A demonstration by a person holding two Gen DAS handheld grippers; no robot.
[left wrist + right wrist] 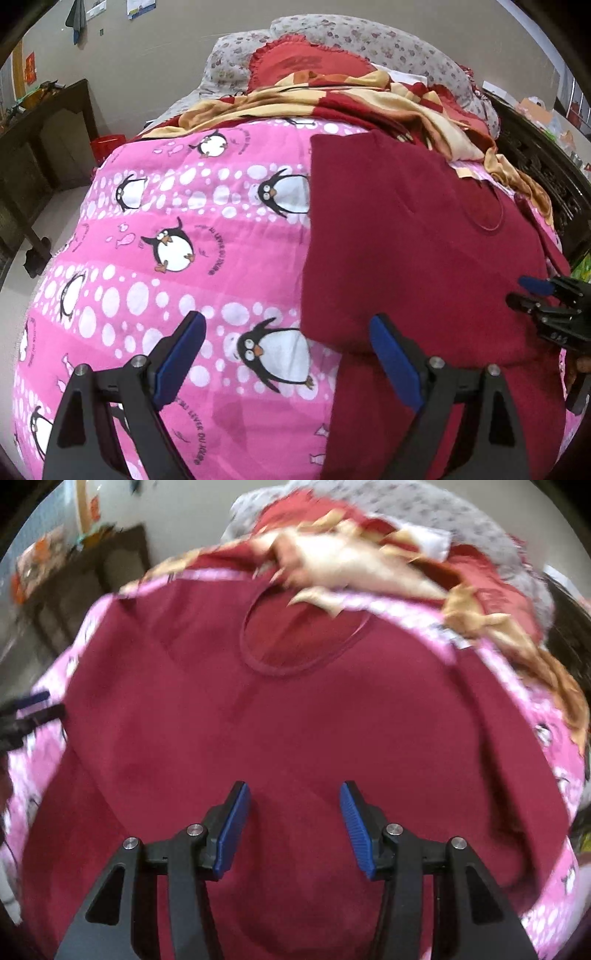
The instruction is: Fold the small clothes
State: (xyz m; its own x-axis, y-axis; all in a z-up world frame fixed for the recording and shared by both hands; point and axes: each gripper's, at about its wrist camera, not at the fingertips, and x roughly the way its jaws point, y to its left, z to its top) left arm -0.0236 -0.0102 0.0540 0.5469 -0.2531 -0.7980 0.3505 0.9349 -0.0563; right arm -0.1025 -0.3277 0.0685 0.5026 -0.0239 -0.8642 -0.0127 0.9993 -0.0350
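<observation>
A dark red shirt (417,236) lies flat on a pink penguin-print quilt (177,229), neckline away from me. Its left side is folded over with a straight edge. My left gripper (288,328) is open and empty, hovering over the shirt's lower left corner and the quilt. My right gripper (291,797) is open and empty, hovering above the shirt's (280,720) lower middle; it also shows at the right edge of the left wrist view (524,291). The left gripper (40,705) shows at the left edge of the right wrist view. The round neckline (303,635) faces the far side.
A red and cream blanket (369,99) is bunched at the head of the bed, with a floral pillow (369,37) behind it. A dark wooden table (44,140) stands left of the bed. A dark headboard or shelf (546,173) runs along the right.
</observation>
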